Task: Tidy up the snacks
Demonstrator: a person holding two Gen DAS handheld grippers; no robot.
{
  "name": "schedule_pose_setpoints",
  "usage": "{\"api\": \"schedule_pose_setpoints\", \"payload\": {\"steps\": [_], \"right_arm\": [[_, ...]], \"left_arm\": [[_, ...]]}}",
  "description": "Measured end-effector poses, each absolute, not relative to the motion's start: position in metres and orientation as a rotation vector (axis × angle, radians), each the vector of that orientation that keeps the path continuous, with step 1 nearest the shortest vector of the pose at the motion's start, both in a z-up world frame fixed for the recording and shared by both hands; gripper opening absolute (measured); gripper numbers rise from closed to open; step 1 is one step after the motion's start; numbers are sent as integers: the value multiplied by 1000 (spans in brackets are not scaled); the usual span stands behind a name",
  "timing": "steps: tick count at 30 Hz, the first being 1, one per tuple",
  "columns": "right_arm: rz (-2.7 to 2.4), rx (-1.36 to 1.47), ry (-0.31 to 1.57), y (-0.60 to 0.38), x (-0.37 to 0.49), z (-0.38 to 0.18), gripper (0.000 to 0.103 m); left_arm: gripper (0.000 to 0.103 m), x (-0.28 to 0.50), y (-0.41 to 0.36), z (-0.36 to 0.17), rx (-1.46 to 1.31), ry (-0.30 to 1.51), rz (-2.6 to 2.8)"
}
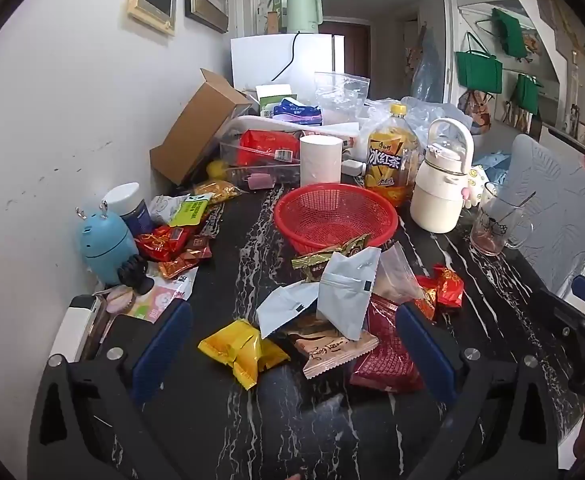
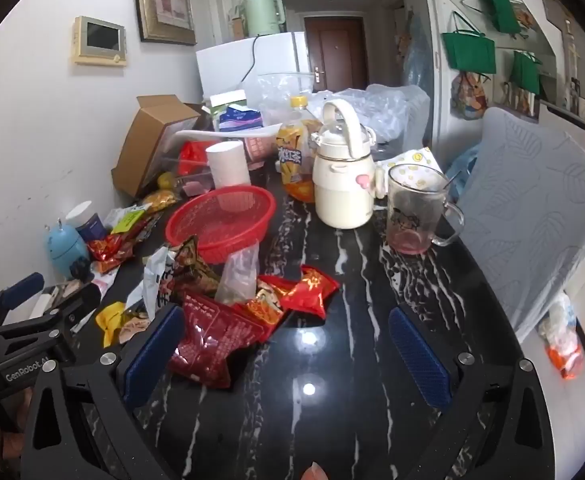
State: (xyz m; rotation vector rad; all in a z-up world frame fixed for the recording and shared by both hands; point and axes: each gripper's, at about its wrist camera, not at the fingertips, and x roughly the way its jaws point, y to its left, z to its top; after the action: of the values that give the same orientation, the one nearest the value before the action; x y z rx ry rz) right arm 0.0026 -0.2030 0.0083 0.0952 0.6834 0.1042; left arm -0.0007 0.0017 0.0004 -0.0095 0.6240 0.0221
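Both grippers are hovering low over the counter, fingers spread wide and holding nothing: the left gripper is framing the heap of snack packets, the right gripper flanking its edge. The red basket is waiting empty just behind; a glass mug and white flask are crowding the right.

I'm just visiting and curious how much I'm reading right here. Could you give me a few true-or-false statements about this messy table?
1. The red basket is full of snacks. False: it looks empty; the packets lie on the table around it.
2. The left gripper is open. True.
3. The right gripper is clamped on a red packet. False: it is open, holding nothing.
4. The iced tea bottle stands upright behind the basket. True.
5. The glass mug has a spoon in it. True.
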Motion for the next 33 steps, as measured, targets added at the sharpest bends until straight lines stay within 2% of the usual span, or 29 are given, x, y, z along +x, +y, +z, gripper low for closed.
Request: {"api": "schedule_pose_setpoints", "payload": {"steps": [33], "right_arm": [[148, 79, 663, -194, -4, 17, 103]], "left_arm": [[103, -12, -2, 12, 4, 600, -32]]}}
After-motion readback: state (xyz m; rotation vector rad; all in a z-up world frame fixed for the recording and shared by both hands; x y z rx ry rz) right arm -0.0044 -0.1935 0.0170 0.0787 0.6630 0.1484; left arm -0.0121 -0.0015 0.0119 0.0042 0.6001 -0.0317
